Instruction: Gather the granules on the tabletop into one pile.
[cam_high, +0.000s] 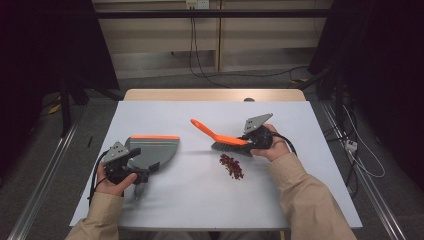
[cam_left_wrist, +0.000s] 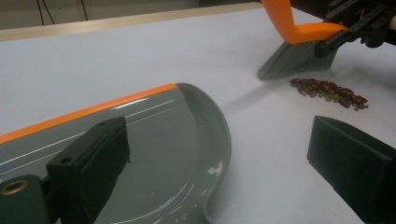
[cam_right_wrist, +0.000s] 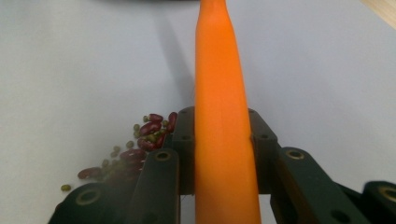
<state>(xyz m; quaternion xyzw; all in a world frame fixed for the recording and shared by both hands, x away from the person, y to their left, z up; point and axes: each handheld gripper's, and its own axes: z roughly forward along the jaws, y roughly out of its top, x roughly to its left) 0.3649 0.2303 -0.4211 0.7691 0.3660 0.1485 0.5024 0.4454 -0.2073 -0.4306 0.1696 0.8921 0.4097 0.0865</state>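
A grey dustpan (cam_high: 155, 149) with an orange back edge lies flat on the white table top at the left. My left gripper (cam_high: 142, 167) sits at its near side, open; in the left gripper view one jaw hangs over the dustpan (cam_left_wrist: 177, 140) and the other over bare table. My right gripper (cam_high: 245, 141) is shut on the orange handle of a hand brush (cam_high: 220, 136), whose grey bristles touch the table. In the right gripper view the jaws clamp the brush handle (cam_right_wrist: 219, 116) from both sides. A small pile of red and green beans (cam_high: 231, 166) lies just in front of the bristles.
The white sheet (cam_high: 200, 205) covers the table, and its wooden far edge (cam_high: 215, 94) shows beyond. Dark curtains and cables lie on the floor behind and to the right. Between the dustpan and the beans (cam_left_wrist: 329, 91) is bare sheet.
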